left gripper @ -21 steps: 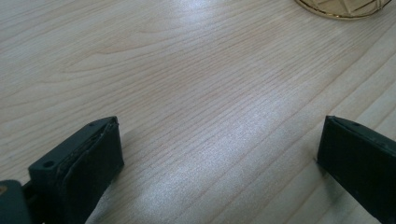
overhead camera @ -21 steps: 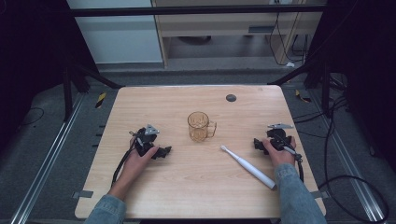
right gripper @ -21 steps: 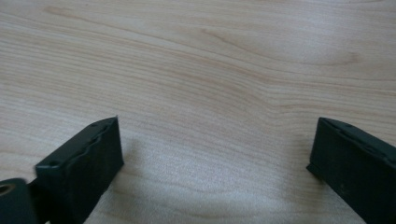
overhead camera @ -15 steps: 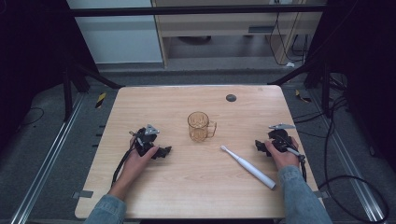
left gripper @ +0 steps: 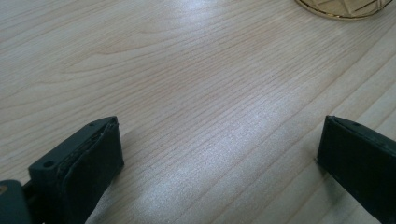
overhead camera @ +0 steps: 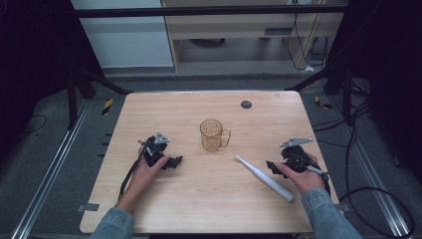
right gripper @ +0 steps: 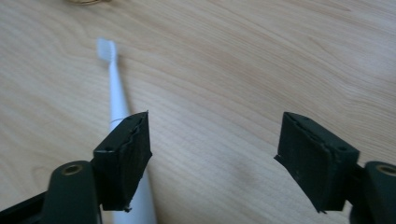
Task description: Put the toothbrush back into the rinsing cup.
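Right now the white toothbrush (overhead camera: pixel 263 177) lies flat on my wooden surface (overhead camera: pixel 199 209), just beside my right gripper (right gripper: pixel 212 140), whose jaws stand released and empty. Nearby stands the amber mug (overhead camera: pixel 213 135); my left gripper (left gripper: pixel 219 144) rests released.

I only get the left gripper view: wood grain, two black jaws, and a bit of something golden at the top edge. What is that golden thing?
Observer: It is an amber glass mug with a handle, standing upright near the middle of the table.
Operator: Is anything else on the table?
Observer: Yes, a white electric toothbrush lies flat to the right of the mug, its bristle end pointing toward the mug.
Operator: Is the other hand doing anything with it?
Observer: The right gripper is beside the toothbrush handle with its jaws open and nothing between them; in the right gripper view the toothbrush passes outside its left jaw.
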`<state>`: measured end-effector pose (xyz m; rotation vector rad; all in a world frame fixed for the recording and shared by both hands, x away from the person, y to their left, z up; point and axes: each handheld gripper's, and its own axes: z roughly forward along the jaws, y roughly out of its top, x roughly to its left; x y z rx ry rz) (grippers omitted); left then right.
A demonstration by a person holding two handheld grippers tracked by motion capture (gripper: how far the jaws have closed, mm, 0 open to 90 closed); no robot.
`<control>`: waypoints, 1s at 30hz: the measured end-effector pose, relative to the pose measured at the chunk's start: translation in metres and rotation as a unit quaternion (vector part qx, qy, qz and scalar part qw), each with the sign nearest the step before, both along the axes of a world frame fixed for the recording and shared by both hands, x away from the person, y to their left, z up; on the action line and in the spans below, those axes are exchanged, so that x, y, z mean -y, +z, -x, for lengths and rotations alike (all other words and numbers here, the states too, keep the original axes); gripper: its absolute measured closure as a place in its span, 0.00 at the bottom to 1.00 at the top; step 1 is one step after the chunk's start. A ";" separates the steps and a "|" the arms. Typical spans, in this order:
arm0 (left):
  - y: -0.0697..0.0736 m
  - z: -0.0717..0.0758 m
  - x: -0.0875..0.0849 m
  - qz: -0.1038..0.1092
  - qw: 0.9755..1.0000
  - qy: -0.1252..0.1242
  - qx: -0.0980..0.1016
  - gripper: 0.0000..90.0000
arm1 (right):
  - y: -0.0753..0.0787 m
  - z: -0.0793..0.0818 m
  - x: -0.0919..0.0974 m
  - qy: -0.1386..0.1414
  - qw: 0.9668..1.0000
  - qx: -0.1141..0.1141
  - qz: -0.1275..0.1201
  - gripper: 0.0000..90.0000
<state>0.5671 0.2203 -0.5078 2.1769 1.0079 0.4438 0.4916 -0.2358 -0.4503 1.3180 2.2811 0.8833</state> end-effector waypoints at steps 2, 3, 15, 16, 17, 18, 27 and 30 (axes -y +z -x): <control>0.000 0.000 0.000 0.000 1.000 0.000 0.000 0.00 | 0.003 0.003 -0.002 0.008 1.000 -0.005 0.002 0.34; 0.000 0.000 0.000 0.000 1.000 0.000 0.000 0.00 | 0.003 0.004 -0.002 0.012 1.000 -0.009 0.003 0.35; 0.000 0.000 0.000 0.000 1.000 0.000 0.000 0.00 | 0.010 0.012 -0.014 0.034 0.997 -0.058 0.032 0.45; 0.000 0.000 0.000 0.000 1.000 0.000 0.000 0.00 | 0.010 0.011 -0.015 0.038 0.997 -0.061 0.035 0.46; 0.000 0.000 0.000 0.000 1.000 0.000 0.000 0.00 | 0.010 0.010 -0.016 0.042 0.996 -0.063 0.039 0.46; 0.000 0.000 0.000 0.000 1.000 0.000 0.000 0.00 | 0.010 0.009 -0.019 0.045 0.996 -0.068 0.042 0.47; 0.000 0.000 0.000 0.000 1.000 0.000 0.000 0.00 | 0.004 0.001 -0.034 0.079 0.990 -0.095 0.064 0.50; 0.000 0.000 0.000 0.000 1.000 0.000 0.000 0.00 | 0.000 0.001 -0.042 0.086 0.988 -0.108 0.075 0.51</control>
